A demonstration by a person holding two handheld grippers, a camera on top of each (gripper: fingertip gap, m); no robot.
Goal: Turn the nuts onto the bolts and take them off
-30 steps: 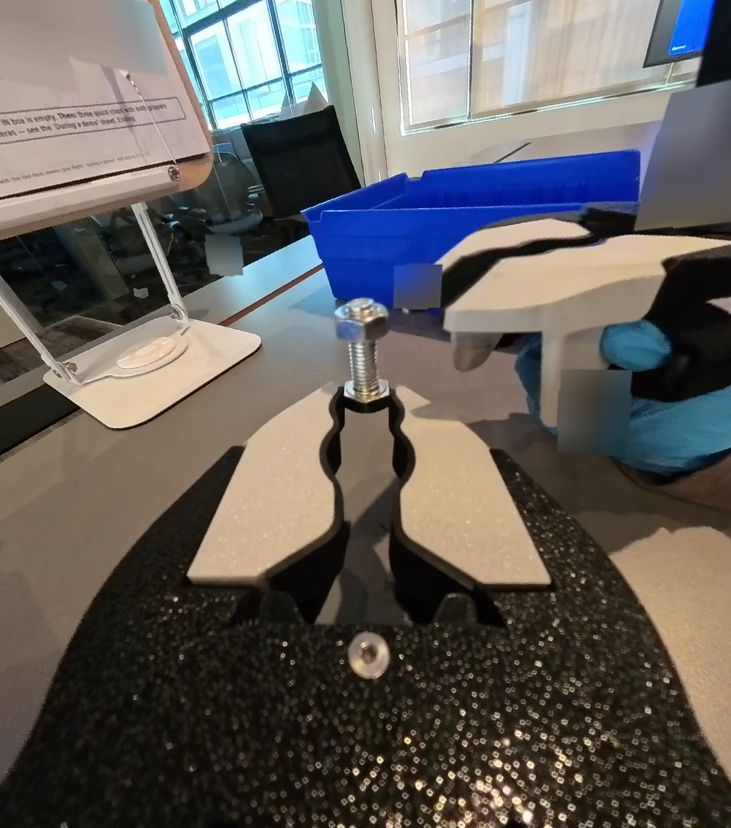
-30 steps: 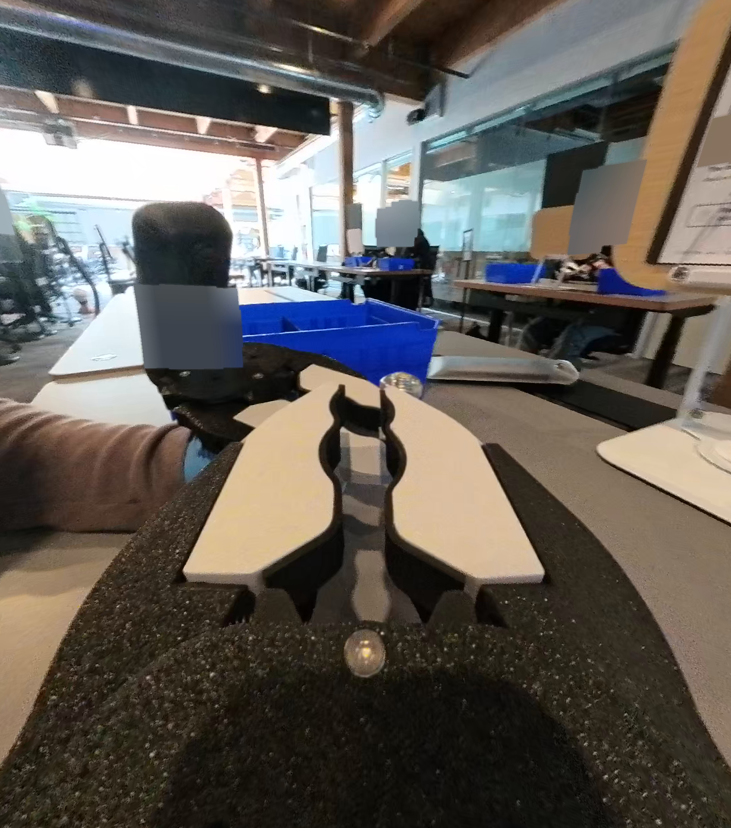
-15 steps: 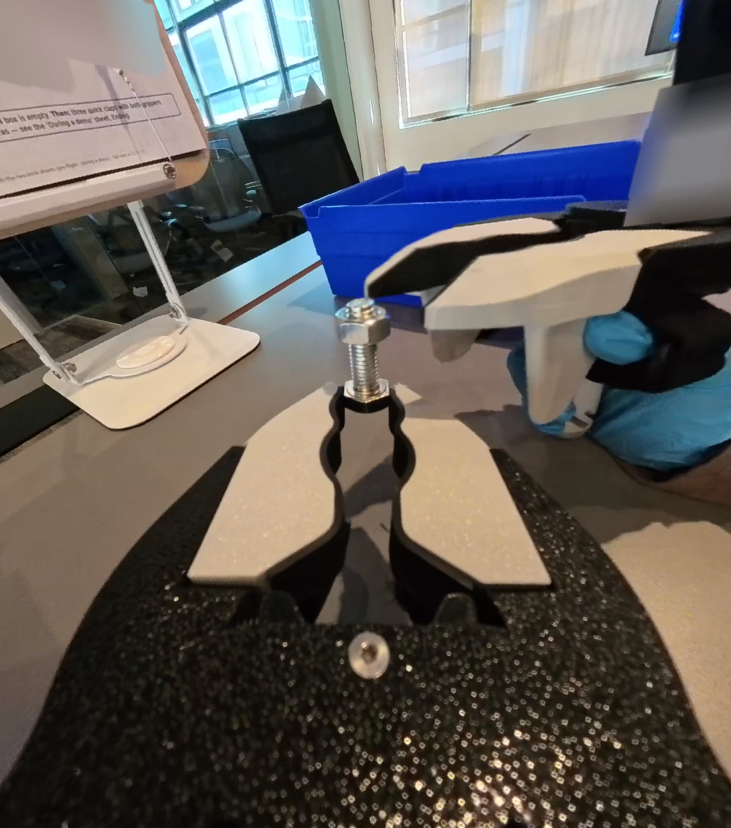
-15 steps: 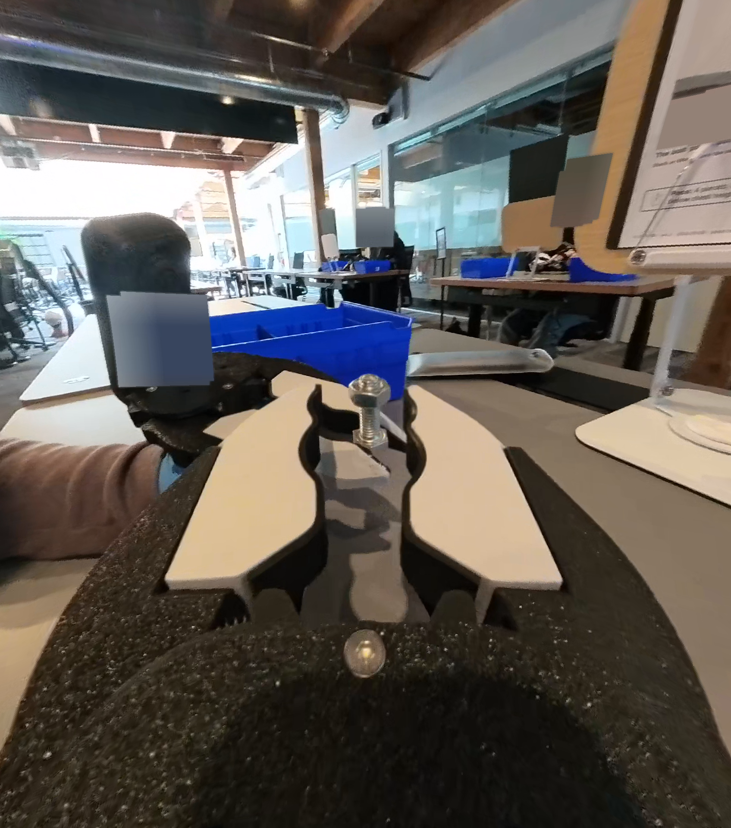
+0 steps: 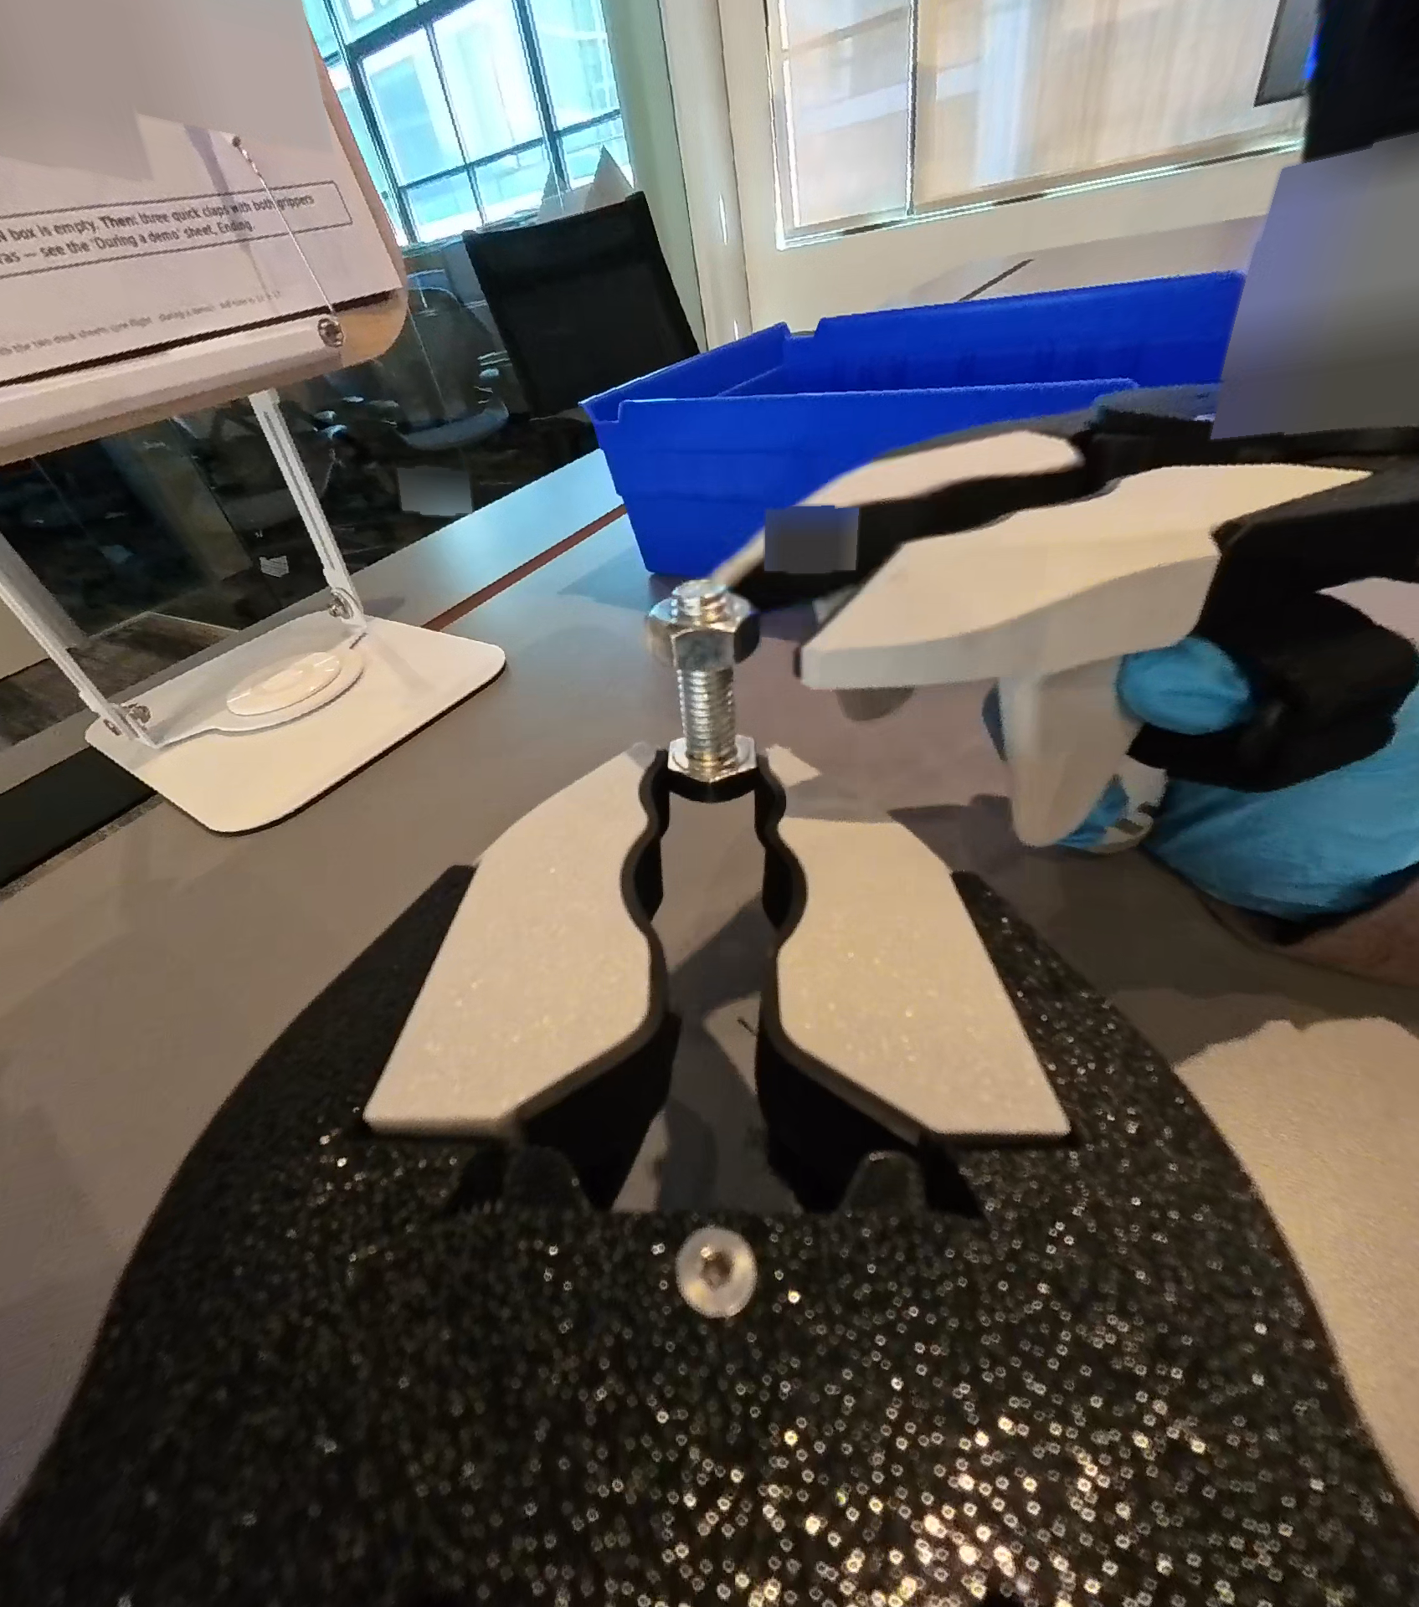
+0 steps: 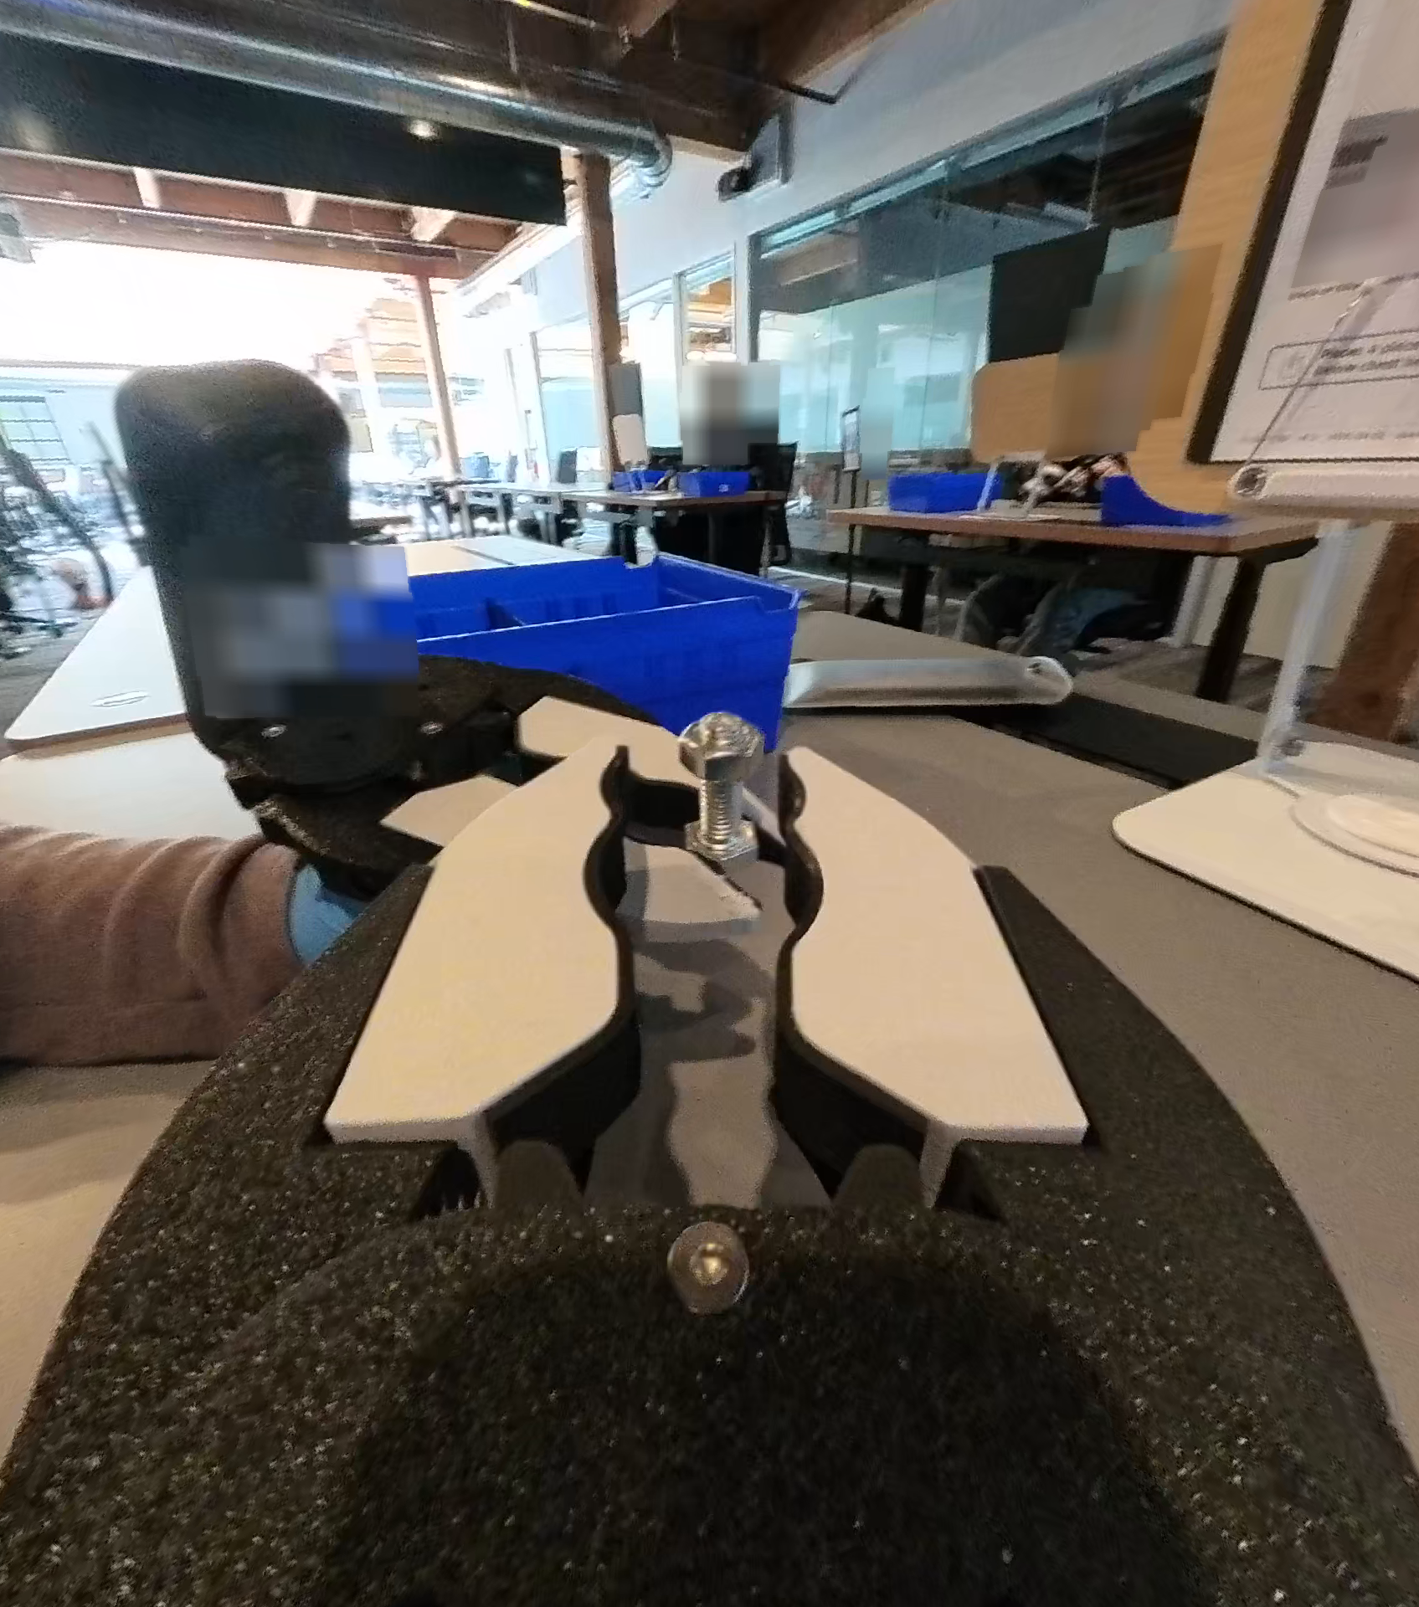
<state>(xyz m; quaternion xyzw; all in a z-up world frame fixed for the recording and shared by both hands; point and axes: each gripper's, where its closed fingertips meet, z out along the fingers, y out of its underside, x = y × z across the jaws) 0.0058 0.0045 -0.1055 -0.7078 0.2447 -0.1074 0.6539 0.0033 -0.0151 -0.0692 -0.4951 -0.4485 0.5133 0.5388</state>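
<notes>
A silver bolt stands upright, head down, over the grey table. A hex nut sits near the top of its thread. My left gripper is shut on the bolt's head. My right gripper reaches in from the right, open, with one fingertip on each side of the nut. In the right wrist view the right gripper is open around the nut, with no clear contact. The bolt rises from the left gripper below it.
A blue bin stands behind the bolt; it also shows in the right wrist view. A sign stand with a white base is at the left. A blue-gloved hand holds the right gripper. A flat silvery object lies beyond the bin. About 4 cm separates my left fingertips from my right.
My right gripper has opened and moved in toward the bolt, so the nut now lies between its fingertips. My left gripper has kept its hold on the bolt.
</notes>
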